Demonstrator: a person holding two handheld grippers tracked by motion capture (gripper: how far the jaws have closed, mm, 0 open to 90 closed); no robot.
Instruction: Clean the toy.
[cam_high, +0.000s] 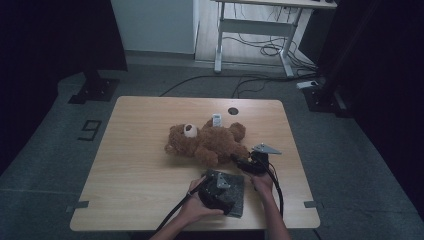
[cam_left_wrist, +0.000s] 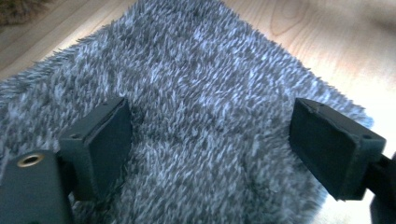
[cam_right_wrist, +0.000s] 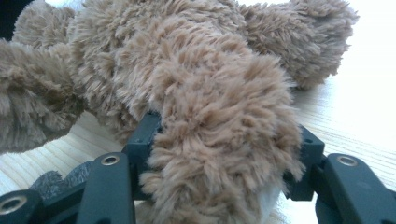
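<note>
A brown teddy bear (cam_high: 207, 142) lies on its back in the middle of the wooden table (cam_high: 140, 165). My right gripper (cam_high: 243, 162) comes at it from the near right, and its jaws are shut on one furry leg (cam_right_wrist: 219, 116), which bulges between the pads. A grey fuzzy cloth (cam_high: 236, 194) lies flat near the front edge. My left gripper (cam_high: 218, 184) hovers right over that cloth (cam_left_wrist: 201, 70), tilted down. Its jaws (cam_left_wrist: 210, 140) stand wide open, with nothing pinched between the pads.
A small white object (cam_high: 216, 120) stands just behind the bear, beside a dark round hole (cam_high: 233, 111) in the tabletop. A white desk frame (cam_high: 255, 30) and cables are on the floor beyond the table.
</note>
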